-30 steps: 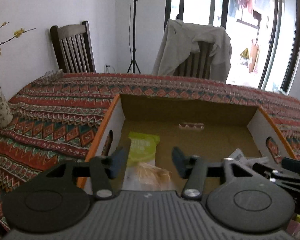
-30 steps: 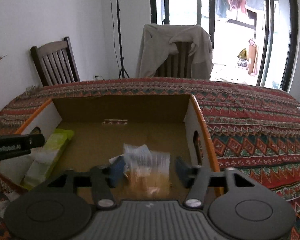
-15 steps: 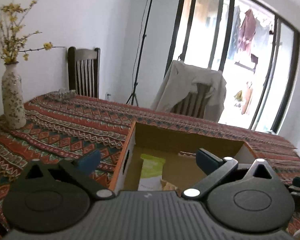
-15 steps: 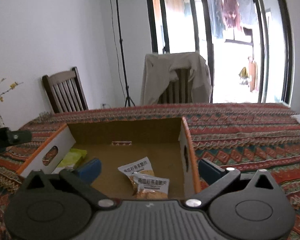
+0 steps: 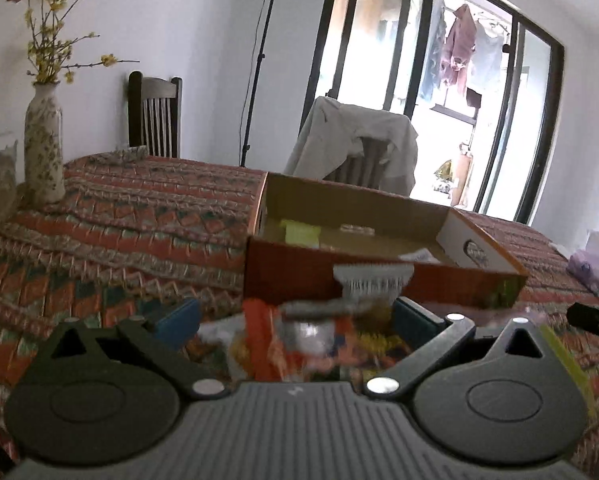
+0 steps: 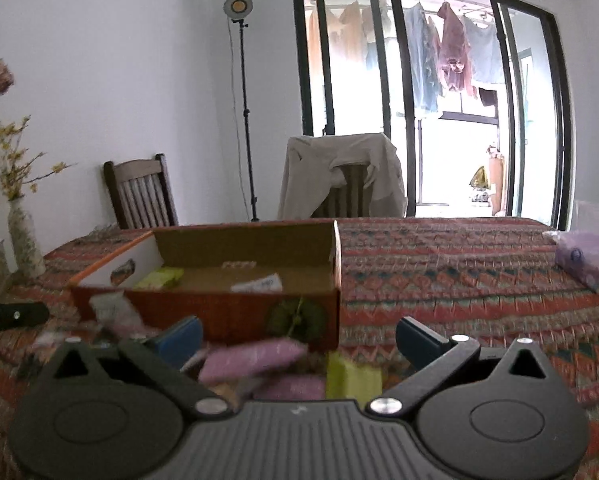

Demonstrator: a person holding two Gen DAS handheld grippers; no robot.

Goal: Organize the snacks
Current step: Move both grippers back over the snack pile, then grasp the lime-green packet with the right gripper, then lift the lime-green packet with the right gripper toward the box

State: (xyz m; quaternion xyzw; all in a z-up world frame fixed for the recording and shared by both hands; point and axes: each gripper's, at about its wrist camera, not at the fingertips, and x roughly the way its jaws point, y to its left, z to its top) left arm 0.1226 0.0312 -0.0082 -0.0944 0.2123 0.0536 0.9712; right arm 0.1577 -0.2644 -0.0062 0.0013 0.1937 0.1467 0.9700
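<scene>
Two grippers hover low over the near edge of the table, each with its jaws spread as wide as they go and nothing gripped between them. Under the left gripper (image 5: 295, 318) lies a blurred heap of snack packets (image 5: 299, 340), orange, yellow and silver, loose on the patterned tablecloth (image 5: 139, 216). Under the right gripper (image 6: 297, 338) lie pink packets (image 6: 251, 358) and a yellow-green one (image 6: 353, 376), just in front of the cardboard box (image 6: 227, 312). The open box stands further in on the table; inside it a green packet (image 6: 159, 278) rests by the left wall and a white packet (image 6: 257, 284) near the middle. At the far left edge stands a vase (image 5: 43, 144) with yellow flowers. Beyond the table are two chairs, one draped with a jacket (image 6: 339, 176).
</scene>
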